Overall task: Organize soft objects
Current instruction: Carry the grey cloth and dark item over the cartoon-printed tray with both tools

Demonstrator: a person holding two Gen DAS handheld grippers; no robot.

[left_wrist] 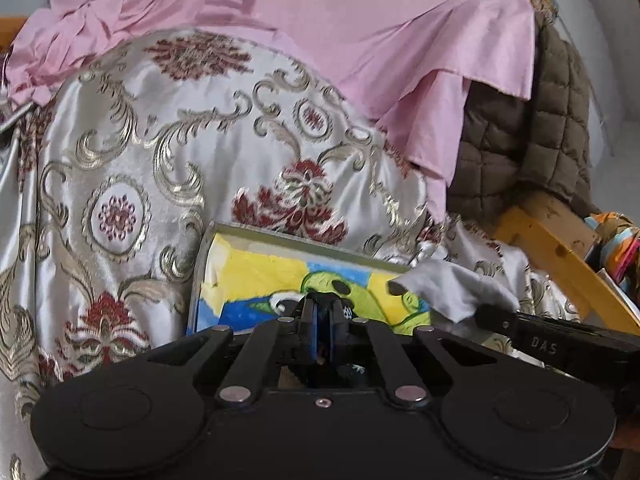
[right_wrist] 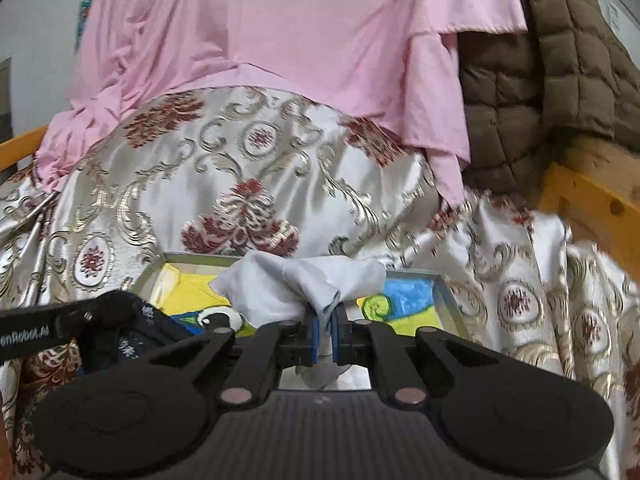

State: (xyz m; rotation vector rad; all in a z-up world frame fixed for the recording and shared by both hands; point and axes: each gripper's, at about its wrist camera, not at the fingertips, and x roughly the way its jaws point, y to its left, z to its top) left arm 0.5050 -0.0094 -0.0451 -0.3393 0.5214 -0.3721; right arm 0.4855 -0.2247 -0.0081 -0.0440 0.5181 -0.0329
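Progress: early | right gripper (right_wrist: 325, 322) clamped on white cloth (right_wrist: 304, 286) over framed picture (right_wrist: 408, 300) | left gripper (left_wrist: 324, 316) closed, apparently empty | pink sheet (left_wrist: 320, 20), quilt untouched

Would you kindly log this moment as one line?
left gripper: shut, over tray | right gripper: shut on white cloth | cloth above tray
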